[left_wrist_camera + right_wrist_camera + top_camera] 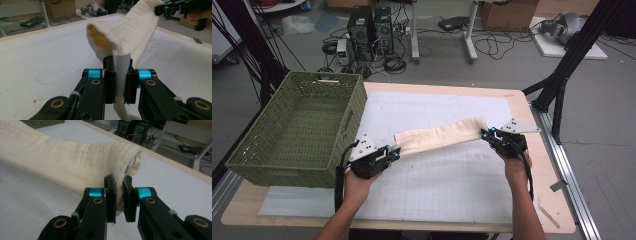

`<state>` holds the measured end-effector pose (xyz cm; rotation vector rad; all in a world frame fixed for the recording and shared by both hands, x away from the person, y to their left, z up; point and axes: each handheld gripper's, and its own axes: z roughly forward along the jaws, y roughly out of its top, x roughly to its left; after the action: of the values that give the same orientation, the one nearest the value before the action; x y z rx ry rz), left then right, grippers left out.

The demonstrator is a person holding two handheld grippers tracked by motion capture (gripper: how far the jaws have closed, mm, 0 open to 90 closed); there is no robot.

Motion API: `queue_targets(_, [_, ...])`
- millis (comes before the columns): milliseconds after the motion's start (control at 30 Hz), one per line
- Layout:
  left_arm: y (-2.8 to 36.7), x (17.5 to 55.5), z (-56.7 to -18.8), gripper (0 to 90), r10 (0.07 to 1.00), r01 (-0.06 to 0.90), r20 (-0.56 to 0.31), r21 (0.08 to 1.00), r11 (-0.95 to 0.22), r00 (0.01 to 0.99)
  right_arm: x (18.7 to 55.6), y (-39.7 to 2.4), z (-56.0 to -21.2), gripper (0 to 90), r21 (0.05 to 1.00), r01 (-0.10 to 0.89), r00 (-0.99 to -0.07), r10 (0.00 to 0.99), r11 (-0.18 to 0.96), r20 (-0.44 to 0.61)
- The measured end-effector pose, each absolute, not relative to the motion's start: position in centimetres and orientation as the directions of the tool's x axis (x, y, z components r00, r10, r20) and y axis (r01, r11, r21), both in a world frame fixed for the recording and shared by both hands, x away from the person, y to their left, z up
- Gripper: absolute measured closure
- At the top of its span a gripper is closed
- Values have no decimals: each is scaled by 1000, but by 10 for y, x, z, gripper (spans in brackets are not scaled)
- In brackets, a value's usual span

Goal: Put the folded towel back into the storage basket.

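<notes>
A cream folded cloth [439, 136] hangs stretched between both grippers above the white gridded mat [442, 190]. My left gripper [393, 153] is shut on its left end; in the left gripper view the cloth [130, 32] rises from the closed jaws with a white label strip [120, 72] pinched between them and an orange patch inside a fold. My right gripper [486, 133] is shut on the right end, where the cloth [75, 167] runs off to the left from the jaws. The right gripper [162, 9] also appears far off, top right, in the left gripper view.
A green woven basket [347, 107] stands on the table's left side, close to my left hand. The wooden table edge [557, 200] runs along the right. Computers [371, 30], cables and black frame legs [562, 70] are on the floor beyond the table.
</notes>
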<state>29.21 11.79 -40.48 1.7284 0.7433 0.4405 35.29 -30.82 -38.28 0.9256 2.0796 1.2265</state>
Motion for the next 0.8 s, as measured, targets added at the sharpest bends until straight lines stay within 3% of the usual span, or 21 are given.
queue_targets(800, [122,257,-372,829,674,128,-25,986,-104,738,408,-278,-326,831,920,179,-671,727,349,-145])
